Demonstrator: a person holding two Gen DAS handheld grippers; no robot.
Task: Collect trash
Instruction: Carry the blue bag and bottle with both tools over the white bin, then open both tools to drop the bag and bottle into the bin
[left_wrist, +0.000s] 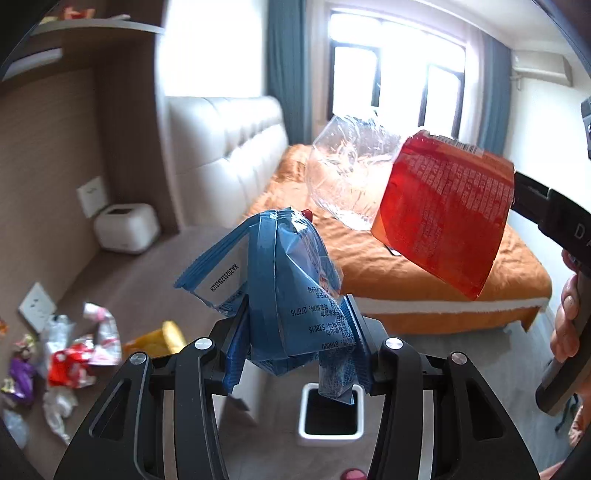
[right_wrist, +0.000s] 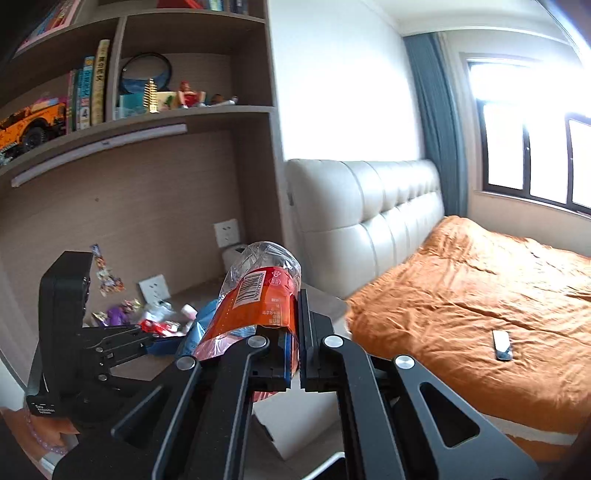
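Note:
In the left wrist view my left gripper (left_wrist: 295, 321) is shut on a crumpled blue wrapper (left_wrist: 280, 280), which hangs over a white bin (left_wrist: 306, 432) with a dark inside. From the right comes my right gripper (left_wrist: 517, 195), held in a person's hand (left_wrist: 565, 321). It carries a crushed clear bottle (left_wrist: 347, 173) by its red label (left_wrist: 443, 210). In the right wrist view the right gripper (right_wrist: 297, 321) is shut on that bottle (right_wrist: 258, 288) at the label. To its left there, the left gripper (right_wrist: 147, 341) holds the blue wrapper (right_wrist: 199, 325).
Several loose wrappers (left_wrist: 74, 354) lie on the brown desk top at the left, near a wall socket (left_wrist: 37, 306) and a white box (left_wrist: 125, 229). A bed with an orange sheet (left_wrist: 406, 280) fills the right, with a remote (right_wrist: 502, 345) on it. Shelves (right_wrist: 147, 114) hang above the desk.

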